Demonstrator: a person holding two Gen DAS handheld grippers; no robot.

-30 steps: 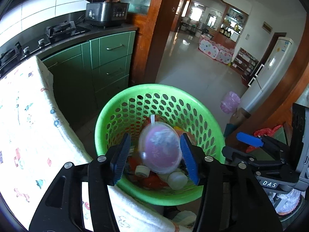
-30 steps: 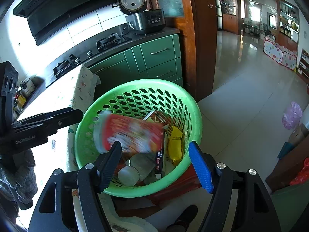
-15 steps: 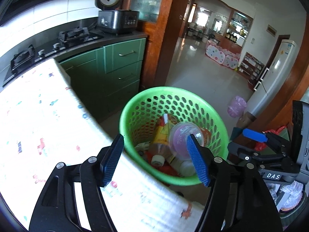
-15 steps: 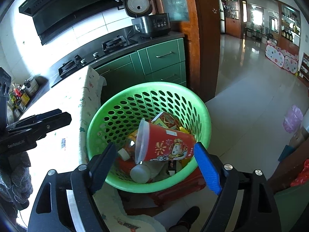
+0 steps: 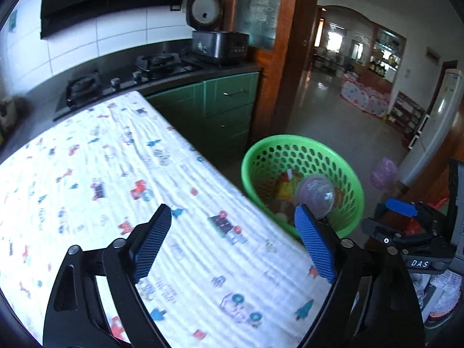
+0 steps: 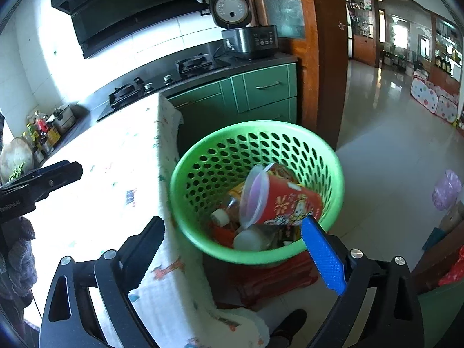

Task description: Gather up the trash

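A green perforated basket (image 6: 203, 240) (image 5: 355, 185) stands beside the table's end on a red stool. In it lies a red printed cup with a clear lid (image 6: 278, 197), tipped on its side, with a bottle, a white cap and wrappers; the lid (image 5: 316, 191) shows in the left wrist view. My left gripper (image 5: 235, 246) is open and empty above the patterned tablecloth (image 5: 116, 174). My right gripper (image 6: 235, 255) is open and empty, over the table's edge and the basket's near rim. The right gripper also shows in the left wrist view (image 5: 403, 223).
Green cabinets (image 6: 261, 92) with a stove (image 6: 162, 81) and rice cooker (image 6: 246, 37) run behind the table. A wooden door frame (image 6: 327, 58) opens to a tiled hall. A pink bag (image 6: 446, 188) lies on the floor. Jars (image 6: 40, 133) stand at the left.
The cup and the lidded item dropped from the grippers into the basket. Both grippers pulled back and left from the basket; the left one now hangs over the tablecloth.
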